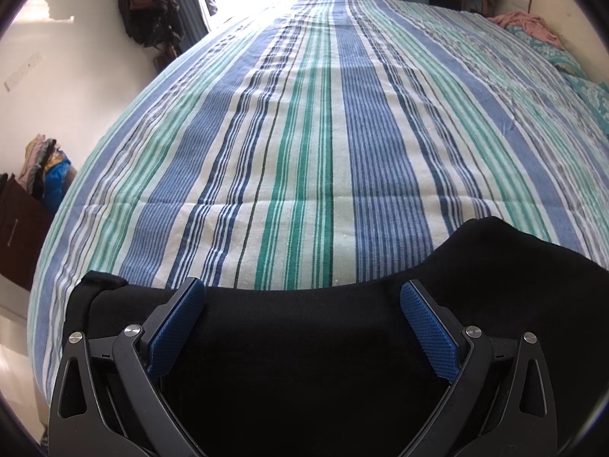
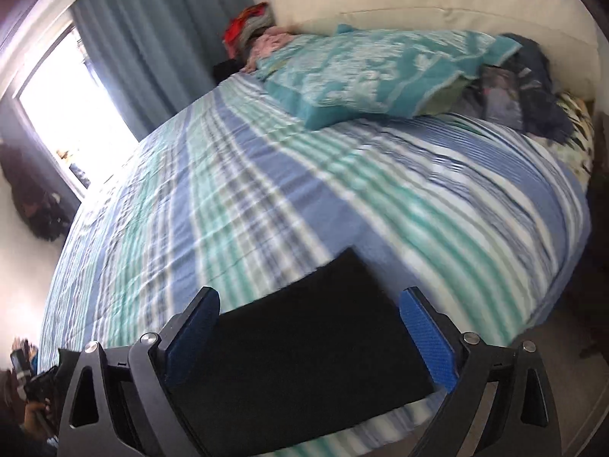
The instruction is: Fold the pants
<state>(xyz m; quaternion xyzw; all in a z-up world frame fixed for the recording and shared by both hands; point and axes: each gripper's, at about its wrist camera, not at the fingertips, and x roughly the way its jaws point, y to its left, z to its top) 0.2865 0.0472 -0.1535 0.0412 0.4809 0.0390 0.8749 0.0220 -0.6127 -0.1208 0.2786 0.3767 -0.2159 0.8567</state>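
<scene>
Black pants (image 1: 304,361) lie on the striped bed near its front edge. In the left wrist view they fill the lower part, with one end at the left (image 1: 95,285) and a raised hump at the right (image 1: 495,243). My left gripper (image 1: 302,293) is open, with its blue pads (image 1: 179,327) spread above the cloth. In the right wrist view a flat rectangular part of the black pants (image 2: 304,342) lies between the fingers. My right gripper (image 2: 310,301) is open above it. That view is blurred by motion.
The blue, green and white striped bedspread (image 1: 304,133) covers the bed. Teal patterned pillows (image 2: 373,76) and dark clothes (image 2: 533,87) lie at the headboard. A bright window with blue curtains (image 2: 152,38) stands beyond. Clothes piles (image 1: 45,167) sit by the left wall.
</scene>
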